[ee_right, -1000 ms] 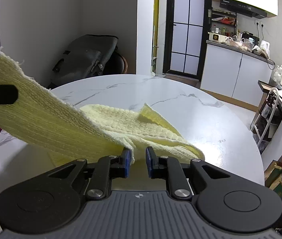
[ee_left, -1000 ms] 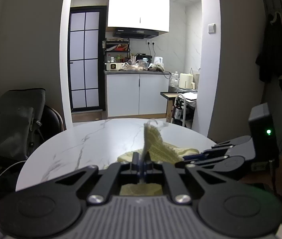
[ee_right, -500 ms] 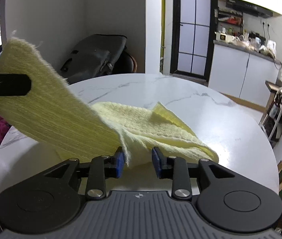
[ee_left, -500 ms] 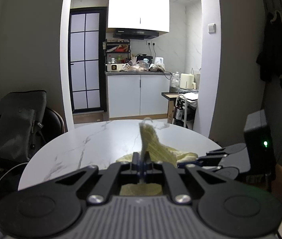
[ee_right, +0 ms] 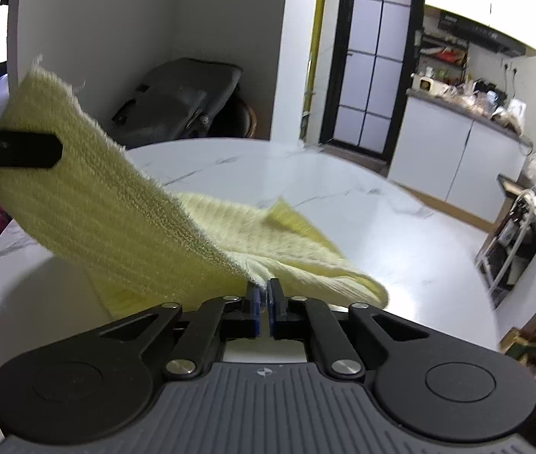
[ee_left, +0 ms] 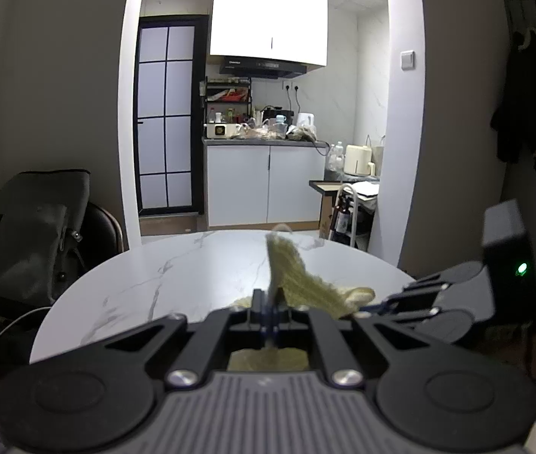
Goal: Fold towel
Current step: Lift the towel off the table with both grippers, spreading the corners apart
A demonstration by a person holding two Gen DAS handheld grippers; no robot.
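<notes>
A pale yellow towel (ee_right: 124,223) hangs lifted over the round white marble table (ee_right: 400,234), its far part still lying on the top. My left gripper (ee_left: 268,304) is shut on one near corner of the towel (ee_left: 290,276), which stands up edge-on between its jaws. Its finger also shows at the left of the right wrist view (ee_right: 22,150), high up. My right gripper (ee_right: 263,295) is shut on the other near corner, low near the table. It appears at the right of the left wrist view (ee_left: 393,304).
A dark backpack (ee_left: 29,234) sits on a chair behind the table's left side. Beyond the table an archway opens to a kitchen with white cabinets (ee_left: 264,185). A small cart (ee_left: 351,208) stands at the far right. Coats (ee_left: 529,106) hang on the right wall.
My right gripper, open around the towel corner before, has closed on it. Both grippers have risen, lifting the near edge of the towel higher off the table.
</notes>
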